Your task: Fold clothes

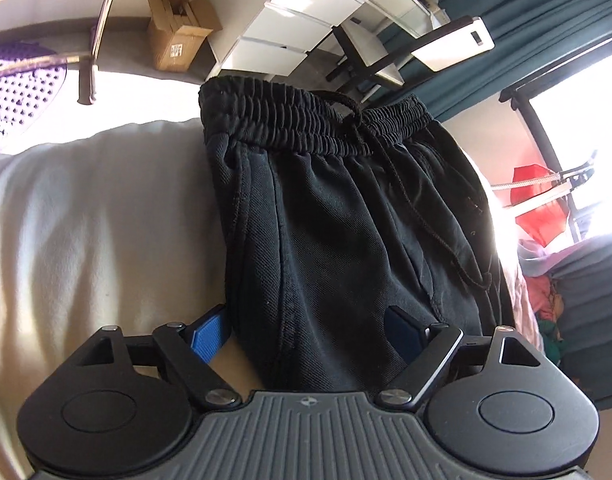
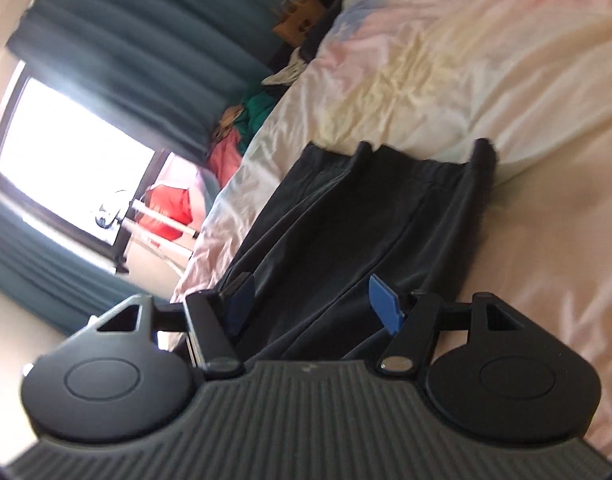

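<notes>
A pair of black trousers [image 1: 338,208] lies on the cream bed sheet [image 1: 86,220]. Its elastic waistband [image 1: 290,120] and drawstring are at the far end in the left wrist view. My left gripper [image 1: 306,334] is open and wide: one blue pad [image 1: 208,336] is beside the cloth's left edge, the other over the fabric. In the right wrist view the same trousers [image 2: 346,220] stretch away over the sheet [image 2: 466,60]. My right gripper [image 2: 312,302] is open just above them, with cloth lying loose between its pads.
A cardboard box [image 1: 178,28] and white drawers [image 1: 290,28] stand on the floor beyond the bed. Teal curtains [image 2: 146,40] frame a bright window [image 2: 66,152]. A heap of coloured clothes [image 2: 242,128] and a red item [image 2: 166,208] lie beside the bed.
</notes>
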`<state>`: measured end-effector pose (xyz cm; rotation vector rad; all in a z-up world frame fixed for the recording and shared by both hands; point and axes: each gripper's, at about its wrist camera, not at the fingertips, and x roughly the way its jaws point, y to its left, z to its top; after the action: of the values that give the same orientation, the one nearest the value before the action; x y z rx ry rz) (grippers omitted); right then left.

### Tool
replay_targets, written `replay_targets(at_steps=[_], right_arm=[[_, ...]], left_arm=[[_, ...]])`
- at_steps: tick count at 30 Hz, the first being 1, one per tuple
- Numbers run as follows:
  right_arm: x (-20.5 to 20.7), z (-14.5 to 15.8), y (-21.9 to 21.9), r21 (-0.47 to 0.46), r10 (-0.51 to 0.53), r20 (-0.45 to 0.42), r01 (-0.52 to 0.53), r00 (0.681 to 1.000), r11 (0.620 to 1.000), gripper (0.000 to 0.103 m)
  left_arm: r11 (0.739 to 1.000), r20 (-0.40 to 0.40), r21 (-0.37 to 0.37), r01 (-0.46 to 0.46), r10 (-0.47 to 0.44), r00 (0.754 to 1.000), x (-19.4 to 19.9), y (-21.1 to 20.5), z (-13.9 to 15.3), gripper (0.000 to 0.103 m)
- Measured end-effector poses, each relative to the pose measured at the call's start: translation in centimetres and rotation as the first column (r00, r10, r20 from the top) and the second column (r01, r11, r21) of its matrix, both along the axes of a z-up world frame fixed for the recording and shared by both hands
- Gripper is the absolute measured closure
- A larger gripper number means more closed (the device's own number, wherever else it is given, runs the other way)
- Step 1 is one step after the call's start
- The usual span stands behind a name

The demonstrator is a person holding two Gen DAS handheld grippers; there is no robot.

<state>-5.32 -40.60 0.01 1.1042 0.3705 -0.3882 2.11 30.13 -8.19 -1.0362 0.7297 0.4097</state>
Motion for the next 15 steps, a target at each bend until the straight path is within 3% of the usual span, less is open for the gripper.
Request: replay_targets(at_steps=[3, 6, 10, 12, 15], right_arm=[[-1.7, -2.0, -2.8, 0.082, -0.120, -0.035, 0.123, 0.992, 0.989, 0.037], [-2.2, -4.1, -4.8, 0.143, -0.168, -0.075, 0.177, 0.983, 0.974, 0.037], [-1.7, -6.2, -5.9, 0.176, -0.156, -0.109, 0.173, 0.982, 0.969, 0.037], [-1.5, -6.8, -6.2, 0.192, -0.143, -0.103, 0.161, 0.984, 0.968, 0.037], [-1.0, -7.6, -6.4, 0.234, -0.131, -0.096, 0.150, 0.987, 0.960, 0.037]], left_arm=[[0.999, 0.051, -0.044, -0.012, 0.014, 0.999, -0.2, 0.3, -0.7, 0.019], [0.995, 0.150, -0.098, -0.016, 0.031, 0.988, -0.9, 0.5, -0.8, 0.019], [0.982, 0.368, -0.189, 0.024, 0.049, 0.928, -2.2, 0.5, -0.1, 0.015], [0.978, 0.374, -0.208, 0.021, 0.060, 0.925, -2.3, 0.5, -0.2, 0.015], [0.965, 0.278, -0.262, -0.019, 0.094, 0.956, -1.9, 0.8, -1.7, 0.015]])
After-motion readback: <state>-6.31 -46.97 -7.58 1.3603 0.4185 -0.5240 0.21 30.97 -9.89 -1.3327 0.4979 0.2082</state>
